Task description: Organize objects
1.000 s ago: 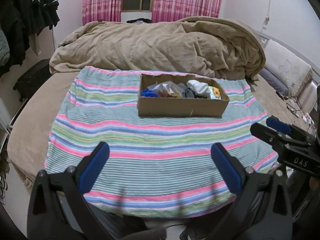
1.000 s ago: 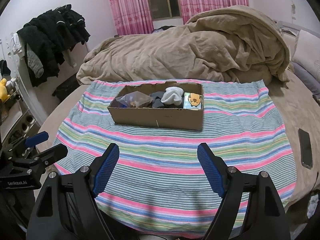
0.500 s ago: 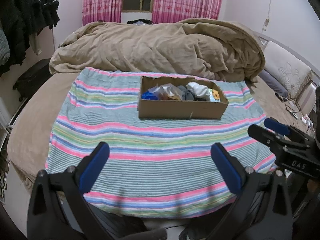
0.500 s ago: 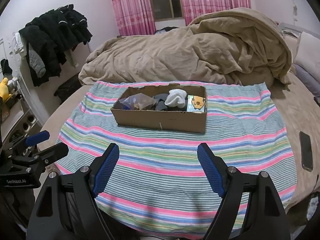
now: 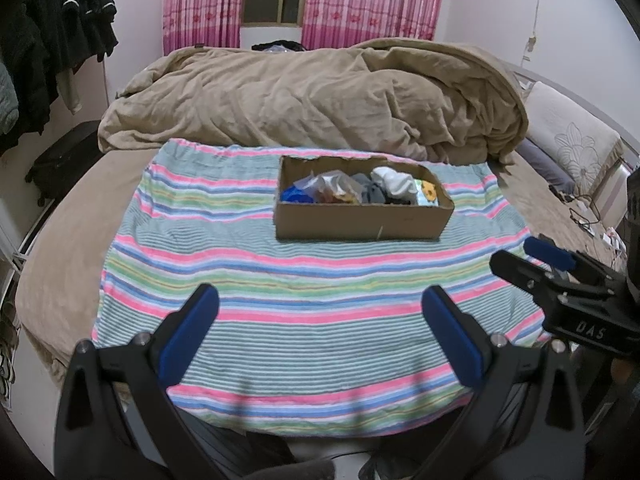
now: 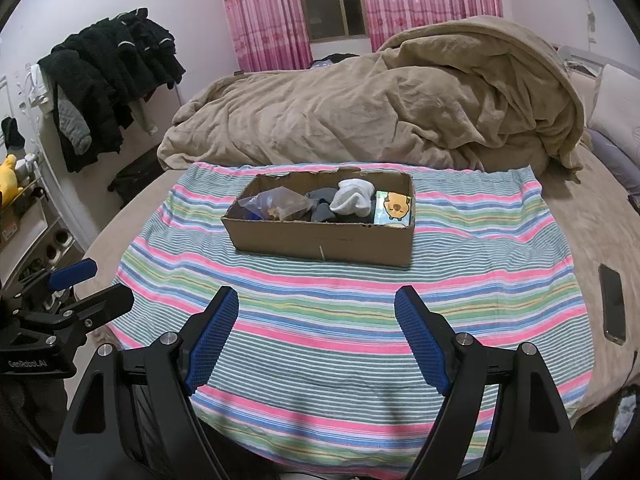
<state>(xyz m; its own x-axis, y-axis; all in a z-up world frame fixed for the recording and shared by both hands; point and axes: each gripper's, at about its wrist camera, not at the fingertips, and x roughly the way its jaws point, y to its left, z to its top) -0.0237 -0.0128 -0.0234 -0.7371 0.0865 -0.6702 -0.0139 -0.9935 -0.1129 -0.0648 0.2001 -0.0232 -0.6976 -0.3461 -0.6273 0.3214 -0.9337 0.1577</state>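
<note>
A shallow cardboard box [image 5: 362, 222] [image 6: 320, 240] sits on a striped towel [image 5: 312, 280] [image 6: 344, 300] spread over the bed. In the box lie a clear plastic bag [image 6: 280, 202], grey socks [image 6: 322, 204], a white sock bundle [image 6: 352, 198] and a pack with an orange bear print [image 6: 394, 208]. My left gripper [image 5: 318, 328] is open and empty, well short of the box over the towel's near part. My right gripper [image 6: 316, 328] is open and empty, also short of the box. Each gripper shows at the edge of the other's view.
A rumpled tan duvet [image 5: 320, 96] is heaped behind the box. A black phone [image 6: 612, 304] lies on the bed right of the towel. Dark clothes [image 6: 104, 80] hang at the left wall. A pillow [image 5: 572, 144] and cables lie at the right.
Both grippers have drawn back and risen a little, so the box looks slightly farther away. Both stay open and empty. Nothing on the bed has moved.
</note>
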